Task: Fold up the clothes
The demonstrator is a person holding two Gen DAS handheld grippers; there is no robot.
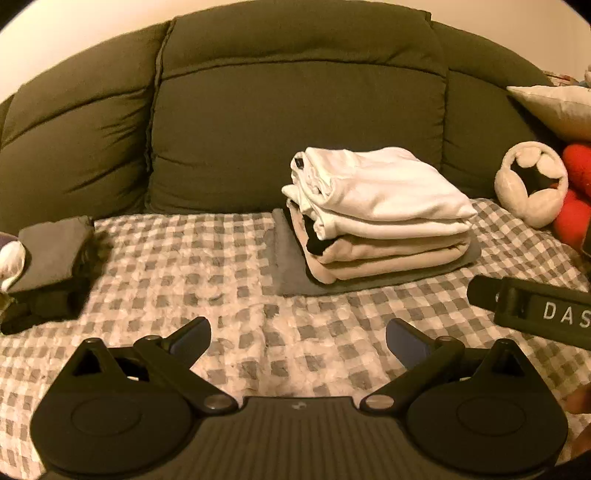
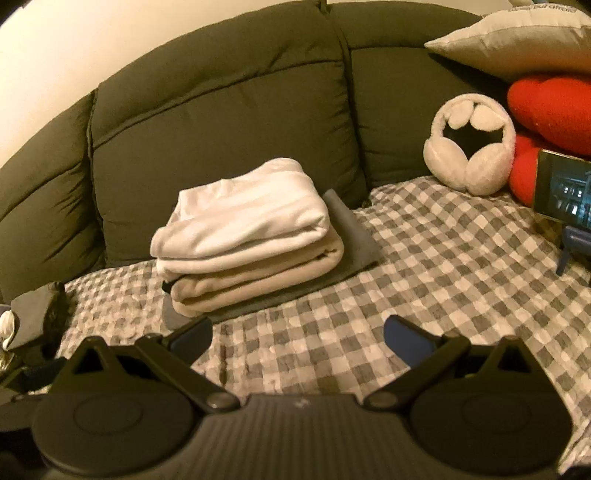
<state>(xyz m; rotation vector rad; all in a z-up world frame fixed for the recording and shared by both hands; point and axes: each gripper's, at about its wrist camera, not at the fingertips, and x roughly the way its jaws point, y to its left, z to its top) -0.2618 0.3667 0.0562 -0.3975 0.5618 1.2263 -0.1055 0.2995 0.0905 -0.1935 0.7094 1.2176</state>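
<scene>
The left claw [image 1: 298, 334] hangs wide open and empty over a grey-and-white checked blanket [image 1: 192, 266] spread on a dark green sofa [image 1: 295, 122]. Ahead lies a stack of folded clothes [image 1: 376, 214]: white pieces on top, cream beneath, on a flat grey cloth [image 1: 291, 266]. A dark folded pile [image 1: 51, 258] sits at far left. White fluffy earmuffs [image 1: 532, 184] lean beside red cushions [image 1: 572, 206]; the right claw [image 1: 532, 306] enters at right.

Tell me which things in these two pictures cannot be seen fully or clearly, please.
- Dark folded pile: left wrist view, its lowest layers are lost in shadow.
- Phone screen: right wrist view, cut by the right edge, picture too small to read.
- Grey cloth: both views, mostly covered by the white and beige stack.
- Pillow lettering: right wrist view, cut by the top edge.
</scene>
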